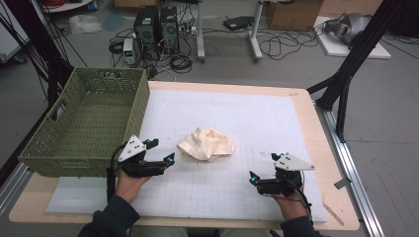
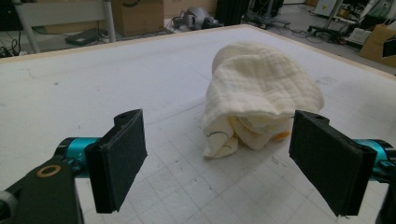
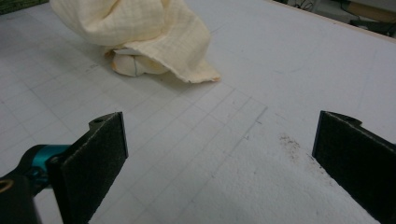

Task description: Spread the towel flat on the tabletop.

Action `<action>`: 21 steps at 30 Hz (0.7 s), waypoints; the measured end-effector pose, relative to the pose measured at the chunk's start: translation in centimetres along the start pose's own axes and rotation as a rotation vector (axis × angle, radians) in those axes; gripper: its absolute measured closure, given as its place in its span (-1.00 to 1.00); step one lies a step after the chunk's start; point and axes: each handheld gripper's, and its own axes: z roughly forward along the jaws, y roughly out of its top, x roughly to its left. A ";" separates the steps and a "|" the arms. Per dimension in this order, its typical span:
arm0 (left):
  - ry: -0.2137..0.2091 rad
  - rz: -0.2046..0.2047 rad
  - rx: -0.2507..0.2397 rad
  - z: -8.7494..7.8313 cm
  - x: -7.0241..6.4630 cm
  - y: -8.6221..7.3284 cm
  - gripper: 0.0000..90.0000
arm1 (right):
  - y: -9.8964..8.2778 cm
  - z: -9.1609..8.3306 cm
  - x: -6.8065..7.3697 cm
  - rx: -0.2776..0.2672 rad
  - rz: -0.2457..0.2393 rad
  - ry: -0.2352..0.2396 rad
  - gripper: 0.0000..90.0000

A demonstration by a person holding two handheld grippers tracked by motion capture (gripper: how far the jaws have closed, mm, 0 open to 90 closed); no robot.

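Note:
A crumpled cream cloth [image 1: 206,144] lies bunched on the white gridded mat [image 1: 257,113] near the table's middle. My left gripper [image 1: 163,150] is open just left of it, jaws pointing toward the cloth and holding nothing. In the left gripper view the cloth [image 2: 261,84] sits a short way beyond the open gripper [image 2: 224,163], toward its right jaw. My right gripper [image 1: 263,167] is open to the right of the cloth and nearer the front edge. In the right gripper view the cloth [image 3: 144,28] lies ahead at upper left, well apart from the open gripper [image 3: 224,163].
A green woven basket [image 1: 84,158] stands at the table's left side, close behind my left hand. Beyond the far edge the floor holds computer towers [image 1: 157,27], cables and boxes. A black frame leg [image 1: 346,79] rises at the right.

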 end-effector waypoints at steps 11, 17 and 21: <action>-0.005 -0.008 -0.008 -0.5 -0.1 -0.1 -0.58 | 2.0 2.1 1.7 0.006 -0.067 0.081 -0.83; 0.003 -0.010 -0.016 -0.7 0.2 -0.1 -0.58 | 3.4 4.4 2.4 0.043 -0.130 0.139 -0.66; 0.000 -0.015 -0.015 -0.7 0.2 -0.1 -0.57 | 5.0 6.3 3.0 0.056 -0.176 0.164 -0.61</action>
